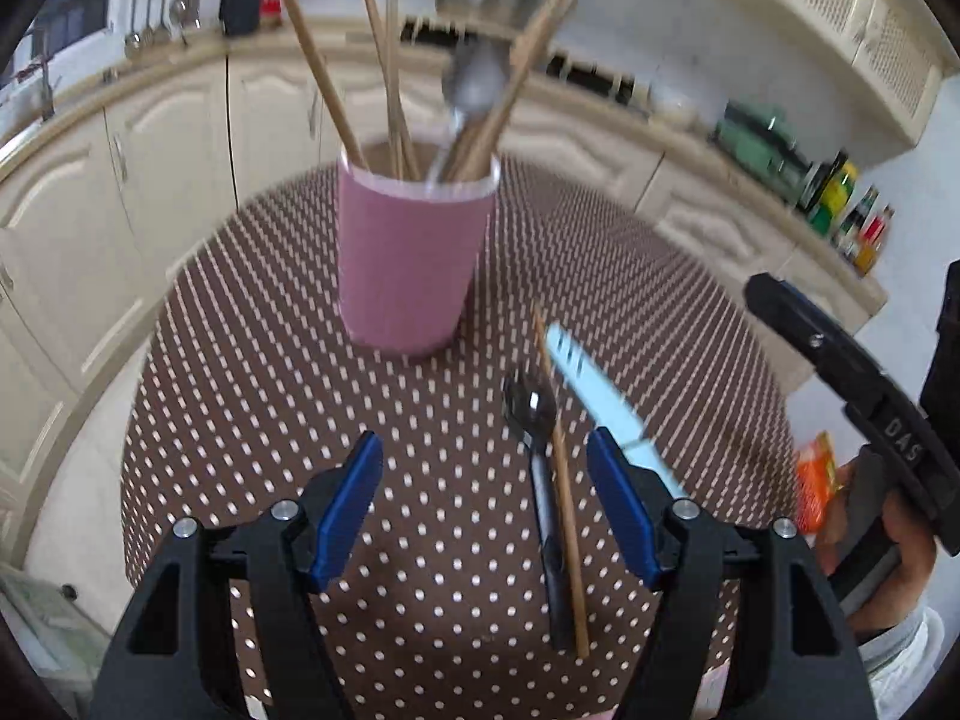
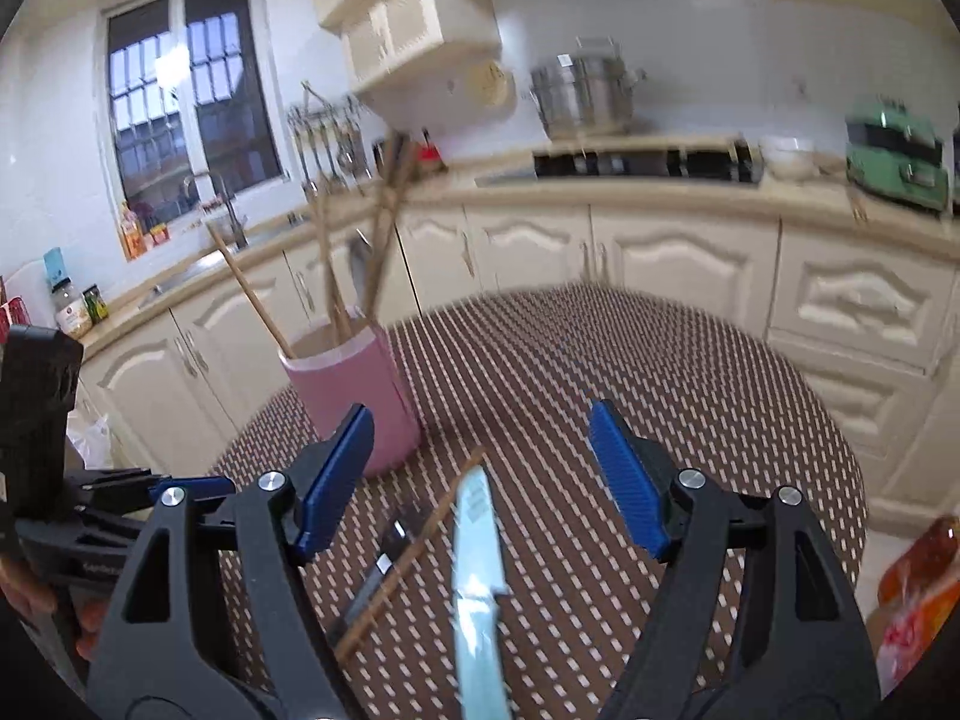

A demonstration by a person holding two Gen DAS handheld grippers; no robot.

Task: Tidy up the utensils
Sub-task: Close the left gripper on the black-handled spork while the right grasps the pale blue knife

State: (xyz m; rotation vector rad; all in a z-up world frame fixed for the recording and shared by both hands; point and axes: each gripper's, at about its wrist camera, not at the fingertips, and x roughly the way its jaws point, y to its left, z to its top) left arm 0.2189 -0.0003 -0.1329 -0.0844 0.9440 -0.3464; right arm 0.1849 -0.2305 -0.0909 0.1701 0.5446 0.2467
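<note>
Both the left gripper [image 1: 485, 501] and right gripper [image 2: 480, 483] were spread wide with nothing in them. Just in front of the pink cup [image 1: 414, 258] lay a dark spoon [image 1: 540, 480], a chopstick [image 1: 561, 492] and a pale blue knife [image 2: 477, 588]. All looked light, stiff and probably slippery, so the knife was best pinched across its handle, away from the blade

Soft even daylight, my window [image 2: 192, 96] glaring white, motion blur across my views, fisheye bending, dark corners.
</note>
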